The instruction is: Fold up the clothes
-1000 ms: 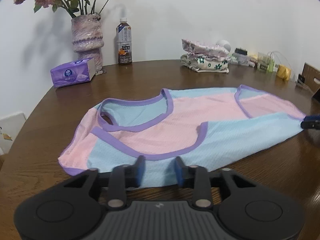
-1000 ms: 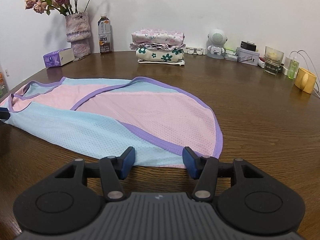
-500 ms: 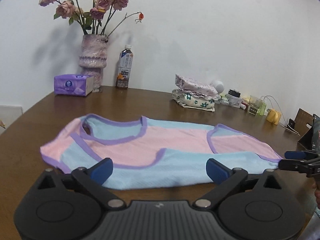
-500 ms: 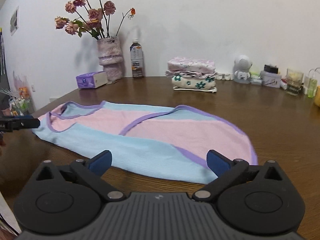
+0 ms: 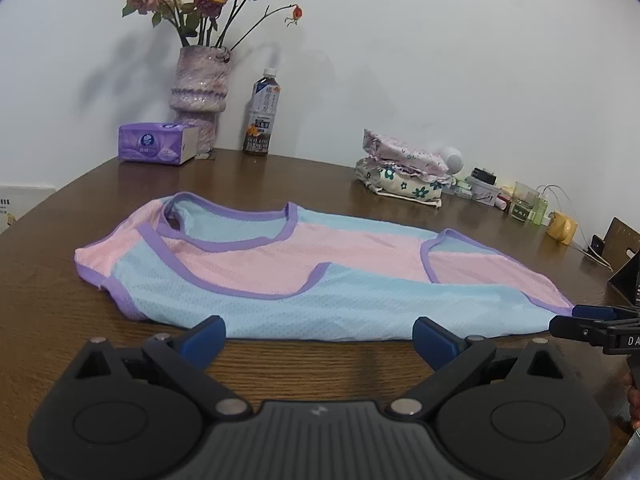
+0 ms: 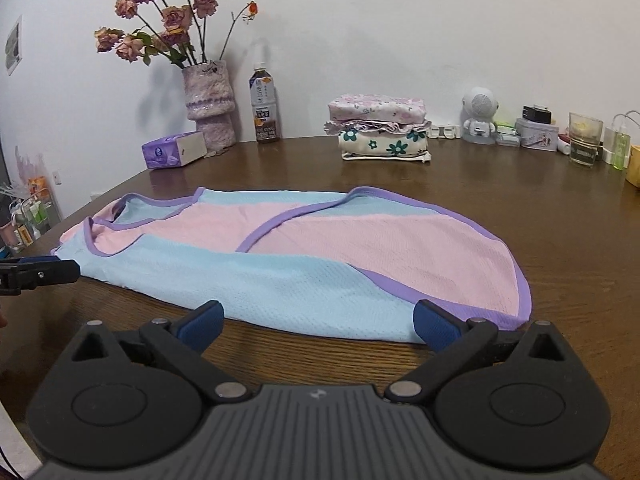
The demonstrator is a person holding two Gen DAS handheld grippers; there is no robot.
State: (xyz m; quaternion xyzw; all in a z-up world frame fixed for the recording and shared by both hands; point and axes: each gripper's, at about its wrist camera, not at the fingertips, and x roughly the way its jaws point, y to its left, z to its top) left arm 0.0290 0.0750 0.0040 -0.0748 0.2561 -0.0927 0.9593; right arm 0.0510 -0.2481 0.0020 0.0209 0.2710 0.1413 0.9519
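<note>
A sleeveless garment (image 5: 320,280) in pink and light blue mesh with purple trim lies flat on the brown wooden table (image 5: 60,320), folded lengthwise. Its neck end (image 6: 120,216) is to the left and its rounded hem (image 6: 500,264) to the right. My left gripper (image 5: 320,334) stands open just in front of the garment's near edge by the neck end, with nothing pinched. My right gripper (image 6: 319,322) is open at the near edge by the hem, holding nothing. Each view catches the other gripper's fingers (image 5: 580,326) (image 6: 40,272) at its side, next to the cloth's end.
Along the wall stand a vase of roses (image 5: 200,96), a drink bottle (image 5: 262,116), a purple tissue box (image 5: 156,148), a stack of folded clothes (image 6: 380,128), a white toy speaker (image 6: 480,118), and several small jars and boxes (image 6: 584,140). The table's round edge (image 6: 24,320) curves on the left.
Both grippers' jaws have spread from half closed to wide. Both have drawn back a little from the garment's near edge, which now lies flat on the table.
</note>
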